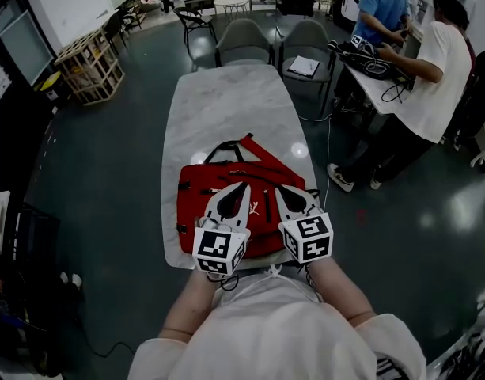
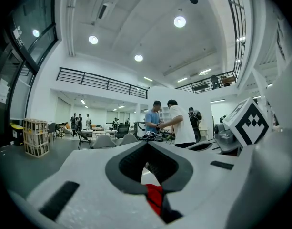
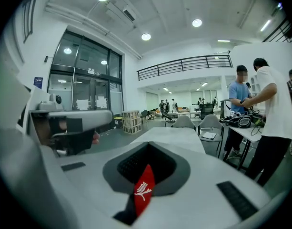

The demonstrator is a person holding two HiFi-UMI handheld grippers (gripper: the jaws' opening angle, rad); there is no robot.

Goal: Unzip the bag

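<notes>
Firstly, the jaws. Right gripper (image 1: 280,190): both jaws were pressed together on one red pull tab (image 3: 143,191) bearing a white logo, and the tab stood up between the pads. Left gripper (image 1: 242,190): jaws likewise closed, pinching one fold of red fabric (image 2: 154,197) with a dark strip beside it. Could not tell which part of the bag that fold was.

Two grippers in all, side by side, tips near each other. Two marker cubes (image 1: 220,248), one per gripper, sat at the ends nearest the person.

Both grippers sat over the middle of one red bag (image 1: 193,200). It lay on the near end of one pale marble table (image 1: 226,109), with its black straps toward the far side.

Beyond the table's far end were two grey chairs (image 1: 244,38), side by side. To the right, two people (image 1: 436,70) stood at one desk (image 1: 377,85) strewn with cables. To the left, one wooden crate (image 1: 88,66) stood on the floor, well apart from the table.
</notes>
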